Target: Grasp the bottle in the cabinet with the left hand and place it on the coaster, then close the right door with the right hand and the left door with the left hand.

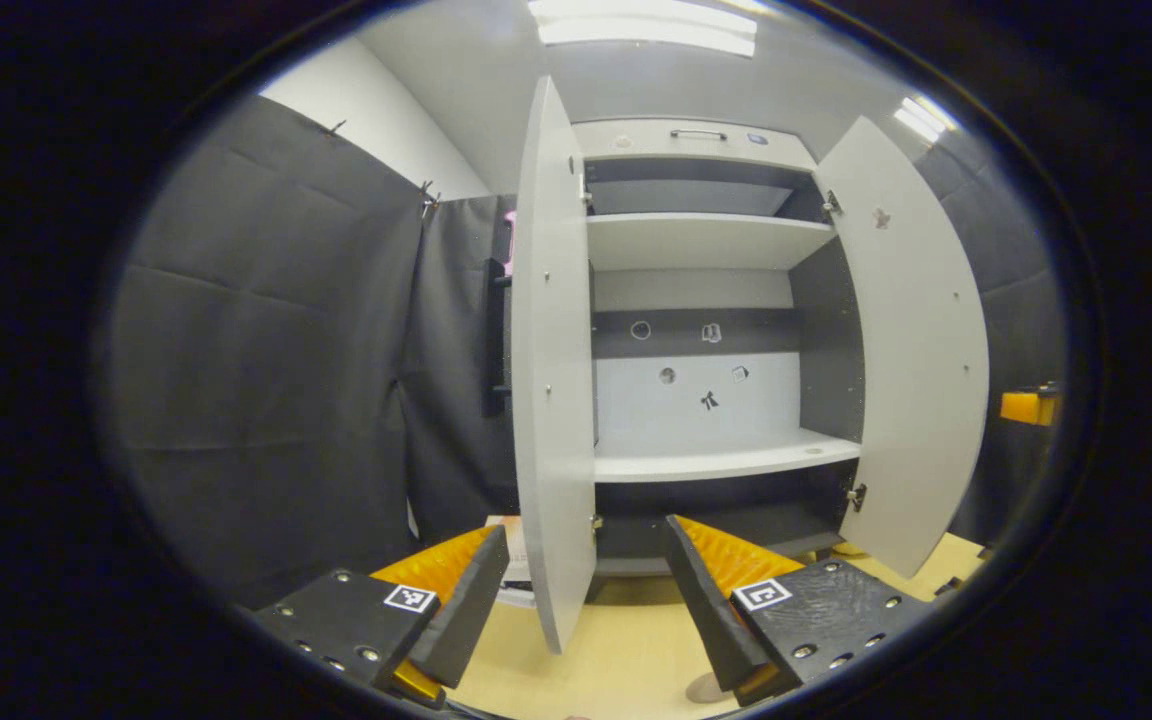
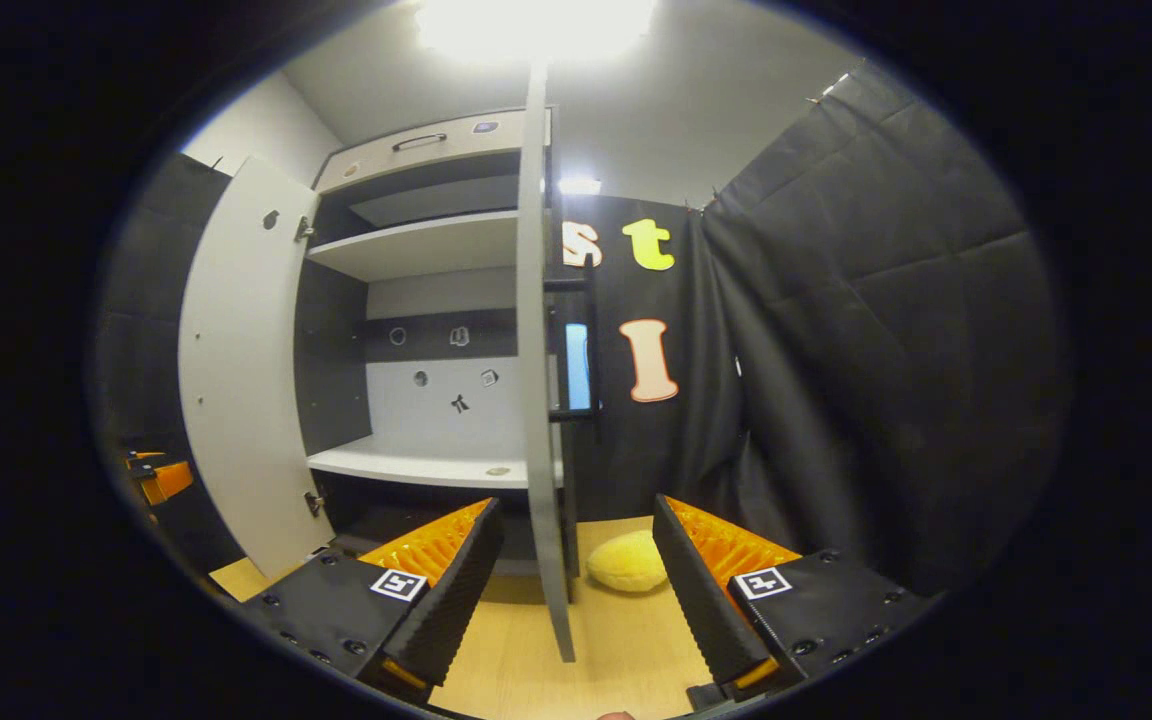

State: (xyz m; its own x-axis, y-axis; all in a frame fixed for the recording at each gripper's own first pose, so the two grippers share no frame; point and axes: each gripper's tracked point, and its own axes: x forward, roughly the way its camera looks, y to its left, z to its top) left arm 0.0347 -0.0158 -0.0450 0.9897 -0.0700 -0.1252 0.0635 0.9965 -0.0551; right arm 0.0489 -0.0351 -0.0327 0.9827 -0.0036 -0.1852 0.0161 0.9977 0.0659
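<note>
The white cabinet point(image 1: 701, 240) stands with both doors swung wide and its pale shelves look bare. I judge that the bottle step is over and the door closing is in hand, the right door first. Where the bottle itself stands I cannot tell. A small round tan disc point(image 1: 704, 688) lies on the light wooden table point(image 1: 616, 670) just before the left gripper point(image 1: 584, 530), and it may be the coaster.

The right gripper point(image 2: 574, 503) has its jaws spread. The thin free edge of the white right door point(image 2: 536, 400) runs upright between them, but I cannot tell whether either finger touches it. The left gripper is also spread, with the edge of the white left door point(image 1: 551, 400) between its fingers in the same way.

The next move, in my judgement, is a sideways push on the right door toward the cabinet front, along its hinge arc.

There is open room in front of the shelves. A soft yellow lump point(image 2: 628, 560) lies on the table near the foot of the right door, on its outer side, so it should not block the swing. The black cloth wall point(image 2: 866, 350) hangs close behind that door.
</note>
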